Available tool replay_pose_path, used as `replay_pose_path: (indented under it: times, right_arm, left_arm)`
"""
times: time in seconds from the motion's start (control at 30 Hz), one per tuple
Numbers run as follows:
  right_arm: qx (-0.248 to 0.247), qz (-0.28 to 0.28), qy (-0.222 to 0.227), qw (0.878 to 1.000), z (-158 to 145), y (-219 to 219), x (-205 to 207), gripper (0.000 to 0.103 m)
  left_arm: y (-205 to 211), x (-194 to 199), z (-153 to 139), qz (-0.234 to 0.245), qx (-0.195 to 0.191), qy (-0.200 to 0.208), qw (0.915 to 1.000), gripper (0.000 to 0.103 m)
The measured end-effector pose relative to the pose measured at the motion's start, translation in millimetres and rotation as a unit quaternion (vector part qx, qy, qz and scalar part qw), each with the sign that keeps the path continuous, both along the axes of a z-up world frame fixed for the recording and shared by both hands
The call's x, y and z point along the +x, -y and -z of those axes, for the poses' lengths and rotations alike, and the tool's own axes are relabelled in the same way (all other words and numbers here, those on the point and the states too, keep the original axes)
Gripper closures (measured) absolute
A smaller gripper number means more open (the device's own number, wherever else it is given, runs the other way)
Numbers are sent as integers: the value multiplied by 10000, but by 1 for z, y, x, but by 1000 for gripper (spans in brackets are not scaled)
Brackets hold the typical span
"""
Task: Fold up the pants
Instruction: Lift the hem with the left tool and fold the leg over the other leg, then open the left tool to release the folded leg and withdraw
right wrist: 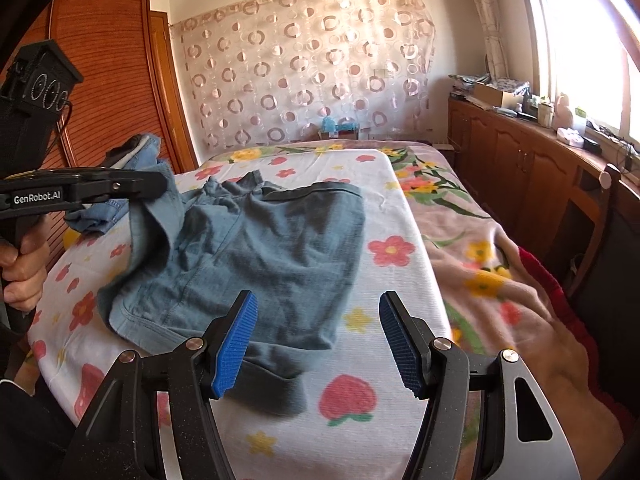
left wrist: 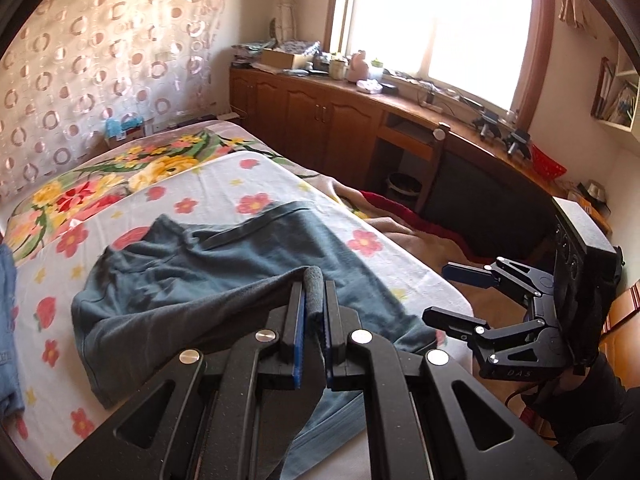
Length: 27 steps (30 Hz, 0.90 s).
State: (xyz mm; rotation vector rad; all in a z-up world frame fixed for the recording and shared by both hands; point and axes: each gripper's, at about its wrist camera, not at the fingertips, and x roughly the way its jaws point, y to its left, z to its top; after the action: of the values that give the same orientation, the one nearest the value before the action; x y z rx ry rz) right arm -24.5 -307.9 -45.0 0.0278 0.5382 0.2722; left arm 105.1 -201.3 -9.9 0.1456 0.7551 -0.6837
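Your left gripper (left wrist: 314, 300) is clamped on a raised edge of the teal pants (right wrist: 260, 248) to carry it over as a fold, while your right gripper (right wrist: 318, 344) hangs open-fingered above the bed's (right wrist: 392, 184) near edge, ready for the hem

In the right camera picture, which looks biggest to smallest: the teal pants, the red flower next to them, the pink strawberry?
1. teal pants
2. pink strawberry
3. red flower
The strawberry lies nearer the camera, so its true size against the flower is unsure.
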Motion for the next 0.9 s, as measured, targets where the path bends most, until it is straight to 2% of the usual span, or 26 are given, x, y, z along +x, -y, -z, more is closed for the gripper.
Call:
replay_pose_path:
  times: [0.2,0.4,0.43,0.5,0.53,0.57,0.6,0.67,0.9]
  right_arm:
    - [119,32,56,9999,6,5,-2,38]
    - [203,-45,18,9998,7,8,-3,39]
    - [204,-72,19,9998,7,8,-3,39]
    - [201,-86,24,9998,6,9,-3,40]
    - [203,-103,23,9997,6,9,-3,42]
    - [212,-113,19,9997,6,10,-2,43]
    - [216,-121,20,9997,5,10,-1,43]
    - [209,-137,31,9997,6,10,-2,45]
    - [183,-307,-19,9994,8,2,4,58]
  left_arm:
    - [27,3,6,106,217,-127,9996,94]
    - [39,4,13,-33,434,-250,9987,93]
    - [38,4,14,-61,457,-265,9986,90]
    - [36,5,16,-123,469,-268,9985,76]
    - [32,5,17,-206,474,-238,9984,61]
    - [29,5,18,-266,457,-201,9984,54]
    - [25,5,18,-324,450,-167,9983,53]
    - [18,4,19,-384,518,-168,9978,45]
    - [-10,2,32,-556,586,-163,9966,41]
